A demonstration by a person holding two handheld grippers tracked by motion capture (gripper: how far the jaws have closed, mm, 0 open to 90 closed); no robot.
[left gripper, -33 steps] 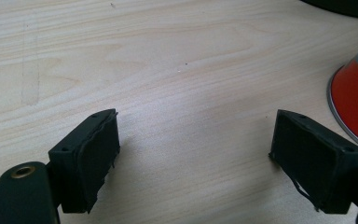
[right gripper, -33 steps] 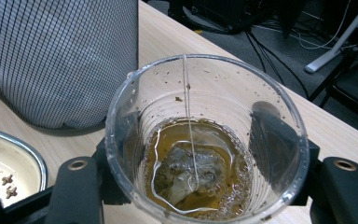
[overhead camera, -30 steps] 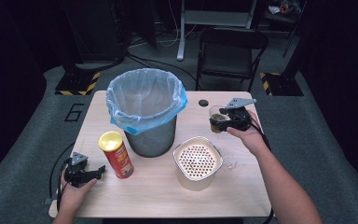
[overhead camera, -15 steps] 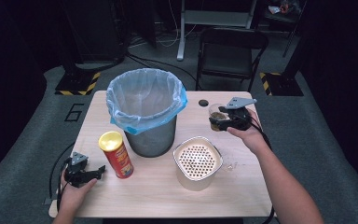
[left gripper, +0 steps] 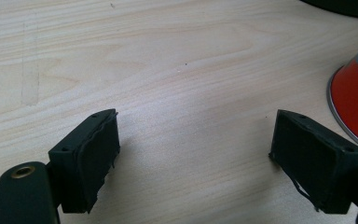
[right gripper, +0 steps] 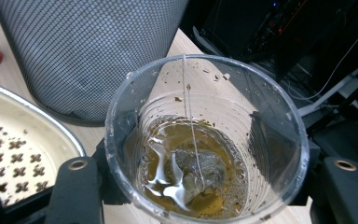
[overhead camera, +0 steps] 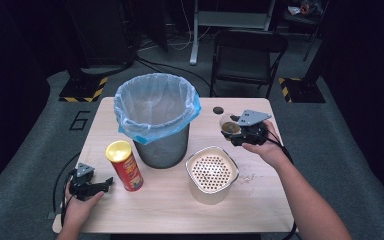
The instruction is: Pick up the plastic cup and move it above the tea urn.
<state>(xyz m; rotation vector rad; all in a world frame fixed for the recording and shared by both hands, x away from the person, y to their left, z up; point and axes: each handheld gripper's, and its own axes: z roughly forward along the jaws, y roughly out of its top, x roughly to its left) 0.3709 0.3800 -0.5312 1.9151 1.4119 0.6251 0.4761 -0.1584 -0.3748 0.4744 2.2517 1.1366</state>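
Bench (overhead camera: 170, 210), mesh bin (overhead camera: 155, 120) at 12 o'clock, perforated strainer pot (overhead camera: 211, 172) at 5. Right claw (overhead camera: 230, 131), clamped on clear cup (right gripper: 205, 149) holding tea and teabag, has just lifted slightly at 3 o'clock, likely toward straining. Left claw (left gripper: 196, 158) apart, idle by red can (overhead camera: 125, 165)

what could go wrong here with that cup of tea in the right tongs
1. The clear plastic cup is thin and clamped at its sides by the right tongs; more squeeze could buckle it and slop the brown liquid with the tea bag.
2. It is open-topped, so a tilt would likely spill on the wooden table or miss the perforated strainer container.
3. The bin stands close beside; a swing could bump it.
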